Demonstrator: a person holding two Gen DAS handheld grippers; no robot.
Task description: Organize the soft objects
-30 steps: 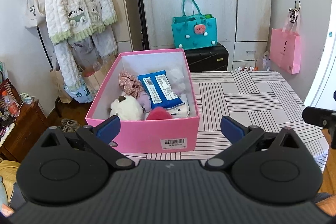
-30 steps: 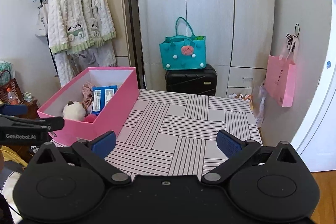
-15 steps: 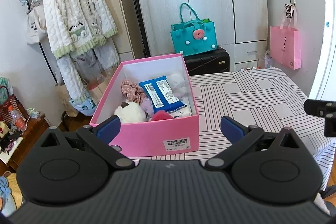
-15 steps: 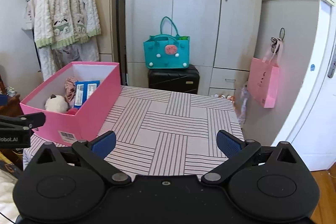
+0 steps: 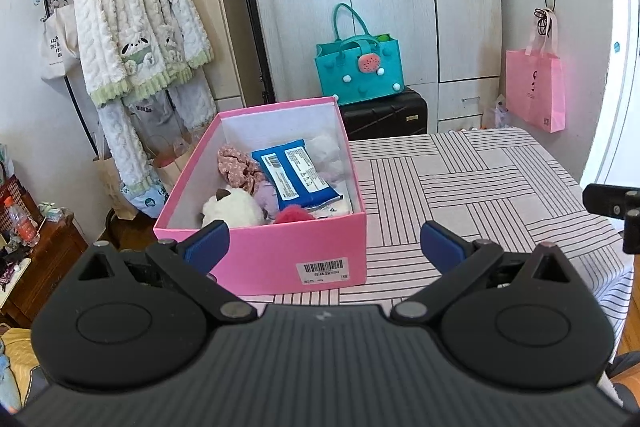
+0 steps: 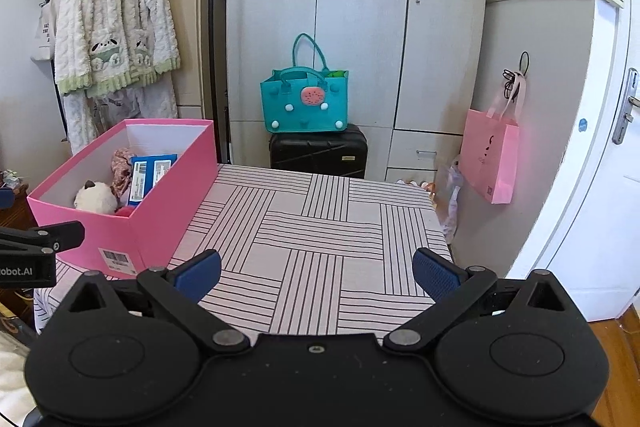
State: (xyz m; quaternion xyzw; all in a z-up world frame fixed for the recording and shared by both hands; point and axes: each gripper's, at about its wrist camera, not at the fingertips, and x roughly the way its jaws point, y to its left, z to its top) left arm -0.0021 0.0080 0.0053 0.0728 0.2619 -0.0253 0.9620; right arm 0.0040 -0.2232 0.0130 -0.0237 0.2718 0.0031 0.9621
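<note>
A pink box (image 5: 280,251) stands on the left part of the striped table (image 5: 480,187). It holds a white plush toy (image 5: 234,205), a blue wipes packet (image 5: 294,173), a floral scrunchie (image 5: 236,165), a red fluffy item (image 5: 294,215) and a white fluffy item (image 5: 326,149). My left gripper (image 5: 324,247) is open and empty, in front of the box's near wall. My right gripper (image 6: 316,273) is open and empty over the table's front edge; the box (image 6: 160,195) is to its left.
A teal bag (image 6: 304,99) sits on a black suitcase (image 6: 318,151) behind the table. A pink bag (image 6: 488,155) hangs at the right wall. A white robe (image 5: 132,27) hangs on a rack at left. A door (image 6: 600,147) is at right.
Both grippers have pulled back and risen a little from the table, so the box and table look farther away. Both stay open and empty.
</note>
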